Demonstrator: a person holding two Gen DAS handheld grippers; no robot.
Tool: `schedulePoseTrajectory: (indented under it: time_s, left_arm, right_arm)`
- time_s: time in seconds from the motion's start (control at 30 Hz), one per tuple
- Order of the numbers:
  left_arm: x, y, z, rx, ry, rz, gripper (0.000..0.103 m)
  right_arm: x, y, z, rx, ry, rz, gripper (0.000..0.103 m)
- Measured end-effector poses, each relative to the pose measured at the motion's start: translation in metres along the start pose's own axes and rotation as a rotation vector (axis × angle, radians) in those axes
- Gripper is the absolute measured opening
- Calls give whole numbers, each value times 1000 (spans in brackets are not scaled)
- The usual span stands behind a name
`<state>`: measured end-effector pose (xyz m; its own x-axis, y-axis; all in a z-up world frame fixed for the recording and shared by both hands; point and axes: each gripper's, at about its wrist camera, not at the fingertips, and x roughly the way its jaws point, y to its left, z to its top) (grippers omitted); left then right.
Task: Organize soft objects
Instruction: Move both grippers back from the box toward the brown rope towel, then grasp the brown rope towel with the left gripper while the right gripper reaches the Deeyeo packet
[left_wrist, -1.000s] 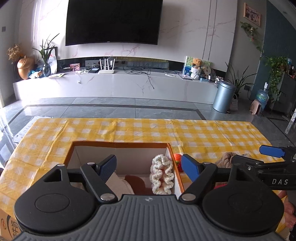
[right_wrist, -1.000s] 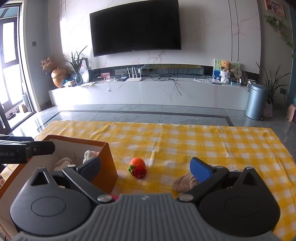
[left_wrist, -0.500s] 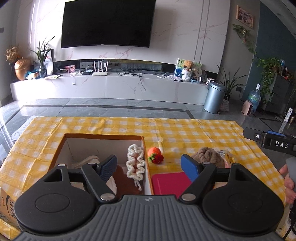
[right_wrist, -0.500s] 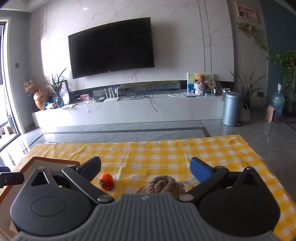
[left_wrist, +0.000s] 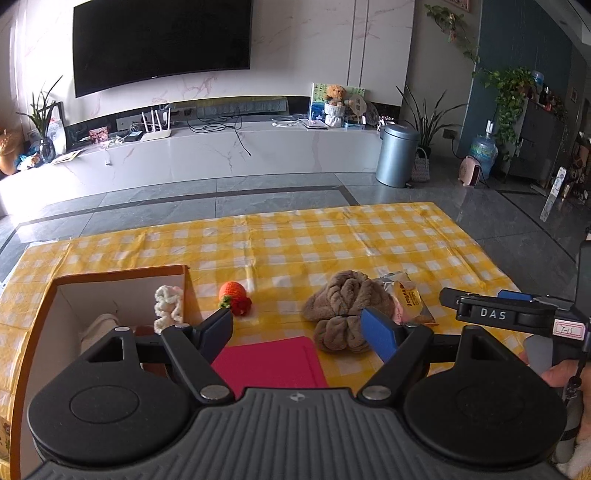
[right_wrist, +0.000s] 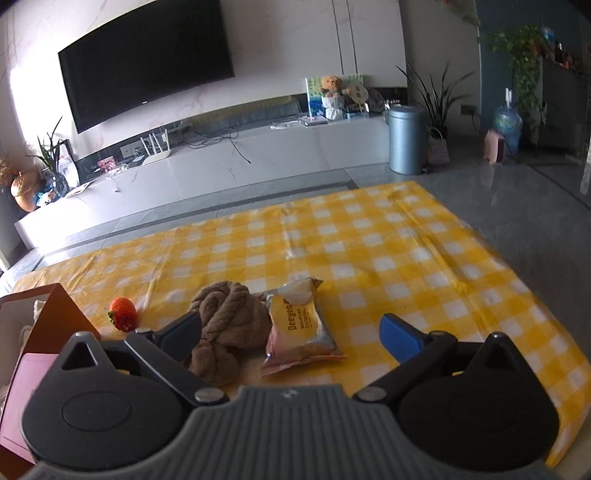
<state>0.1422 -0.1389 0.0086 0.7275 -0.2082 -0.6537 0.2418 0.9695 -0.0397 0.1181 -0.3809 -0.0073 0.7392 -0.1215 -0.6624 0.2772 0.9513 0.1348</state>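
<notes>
An orange cardboard box (left_wrist: 48, 314) stands at the table's left, with a white knitted piece (left_wrist: 168, 304) and other soft items inside. A knitted strawberry (left_wrist: 234, 297) lies right of the box. A brown twisted towel (left_wrist: 345, 308) lies mid-table, beside a yellow snack packet (left_wrist: 408, 302). A pink flat pad (left_wrist: 269, 362) lies near the front. My left gripper (left_wrist: 299, 332) is open and empty, above the pad, left of the towel. My right gripper (right_wrist: 295, 334) is open and empty, over the packet (right_wrist: 301, 326) and the towel (right_wrist: 227, 321).
The yellow checked tablecloth (left_wrist: 332, 240) covers the table; its far edge meets a grey tiled floor. The right gripper's body (left_wrist: 517, 317) shows at the right of the left wrist view. A grey bin (left_wrist: 397, 155) and a TV bench stand far behind.
Both grippers have swung to the right, away from the box. The towel and snack packet have come into view in front of them. Both stay open and empty.
</notes>
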Motion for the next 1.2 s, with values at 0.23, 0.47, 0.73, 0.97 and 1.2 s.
schedulePoseTrajectory:
  time_s: [0.23,0.47,0.73,0.97,1.2]
  left_arm:
    - [45,-50,8,109,54,7,93]
    - [101,-60,16,41,93,0,93]
    - [171,-74,16,205,158,98,93]
    - [202,-69,15,91,284,44,92]
    - [219,-60,7,93,335,23,94]
  right_arm:
    - [71,-35,-16,192,138,-33,100]
    - [75,-46,-19,287,129,9,100]
    - [88,-44,-19,298,164,-35,100]
    - [90,-44,-20,242,158,-81,100]
    - [103,-50,-21,298,198,3,100]
